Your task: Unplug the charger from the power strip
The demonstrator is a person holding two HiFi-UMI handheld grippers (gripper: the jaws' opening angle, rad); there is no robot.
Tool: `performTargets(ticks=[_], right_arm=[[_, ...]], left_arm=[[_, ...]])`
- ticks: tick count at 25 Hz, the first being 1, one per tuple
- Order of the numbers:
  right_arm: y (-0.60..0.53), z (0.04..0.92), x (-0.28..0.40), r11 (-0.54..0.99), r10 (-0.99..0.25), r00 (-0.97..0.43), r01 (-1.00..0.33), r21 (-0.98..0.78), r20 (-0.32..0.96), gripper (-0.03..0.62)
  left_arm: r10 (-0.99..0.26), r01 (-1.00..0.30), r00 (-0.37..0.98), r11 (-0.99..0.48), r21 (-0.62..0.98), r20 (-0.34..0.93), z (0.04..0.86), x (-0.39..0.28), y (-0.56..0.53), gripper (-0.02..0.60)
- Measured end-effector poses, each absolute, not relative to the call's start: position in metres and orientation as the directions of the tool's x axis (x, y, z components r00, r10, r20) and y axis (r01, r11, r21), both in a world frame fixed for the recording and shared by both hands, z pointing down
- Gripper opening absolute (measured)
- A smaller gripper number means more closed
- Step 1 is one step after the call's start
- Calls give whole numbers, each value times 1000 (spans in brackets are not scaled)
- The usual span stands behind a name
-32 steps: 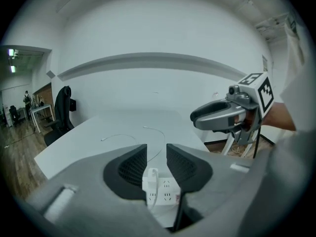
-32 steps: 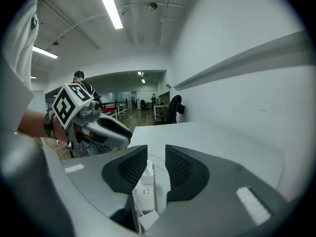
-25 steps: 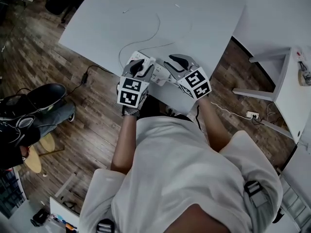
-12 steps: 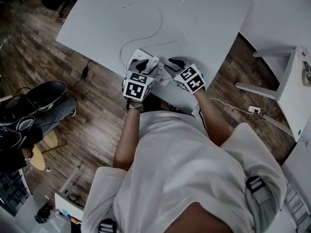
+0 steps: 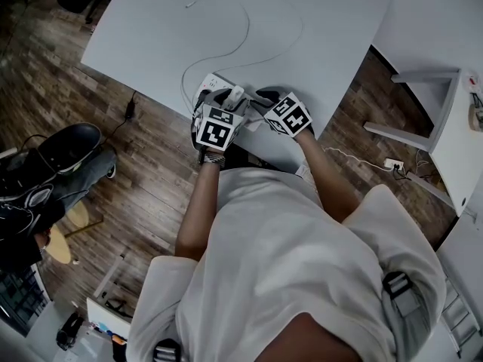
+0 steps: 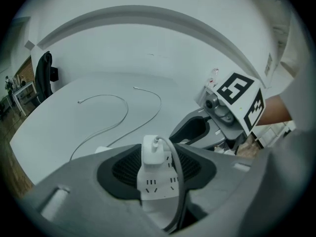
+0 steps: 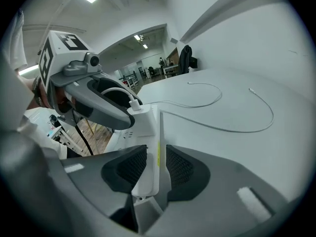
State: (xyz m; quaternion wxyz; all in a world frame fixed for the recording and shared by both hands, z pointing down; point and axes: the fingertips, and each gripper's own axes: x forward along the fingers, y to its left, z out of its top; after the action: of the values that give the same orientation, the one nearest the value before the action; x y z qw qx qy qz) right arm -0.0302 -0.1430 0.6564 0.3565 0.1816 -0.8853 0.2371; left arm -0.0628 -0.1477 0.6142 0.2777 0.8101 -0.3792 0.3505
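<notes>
A white power strip (image 5: 212, 86) lies near the front edge of the white table (image 5: 317, 36), with a white charger (image 5: 236, 95) plugged into it. My left gripper (image 5: 218, 102) straddles the strip (image 6: 155, 187) just behind the charger (image 6: 152, 150). Its jaws are opening and the pads do not press. My right gripper (image 5: 259, 99) is open around the strip's end (image 7: 147, 147), seen edge-on, with the pads very close to its sides. The charger (image 7: 138, 110) sits beyond them, under the left gripper's finger (image 7: 98, 111). The charger's thin cable (image 5: 243, 38) curls away across the table.
The strip's thick grey cord (image 6: 178, 181) runs back under my left gripper. Wooden floor (image 5: 151, 172) lies just past the table edge. A seated person's shoe (image 5: 68, 145) is at the left. A second white table (image 5: 453, 142) stands at the right, with a floor socket (image 5: 392, 164) beside it.
Both grippers have come down and in toward the power strip. They now sit around it, the left from the near side and the right from the right.
</notes>
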Motion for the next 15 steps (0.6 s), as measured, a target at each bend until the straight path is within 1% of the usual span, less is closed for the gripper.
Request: performTargets(ticks=[8, 11, 15], right_arm=[[-142, 658, -31, 816, -147, -693, -488, -309, 706, 132], [-143, 658, -32, 816, -152, -690, -491, -303, 708, 132], [-144, 659, -31, 818, -159, -688, -493, -296, 708, 133]], left_arm=[[-436, -826, 445, -538, 170, 782, 625, -69, -151, 187], [-440, -820, 464, -542, 185, 768, 624, -68, -152, 148], [-446, -825, 470, -529, 199, 762, 623, -68, -153, 143]])
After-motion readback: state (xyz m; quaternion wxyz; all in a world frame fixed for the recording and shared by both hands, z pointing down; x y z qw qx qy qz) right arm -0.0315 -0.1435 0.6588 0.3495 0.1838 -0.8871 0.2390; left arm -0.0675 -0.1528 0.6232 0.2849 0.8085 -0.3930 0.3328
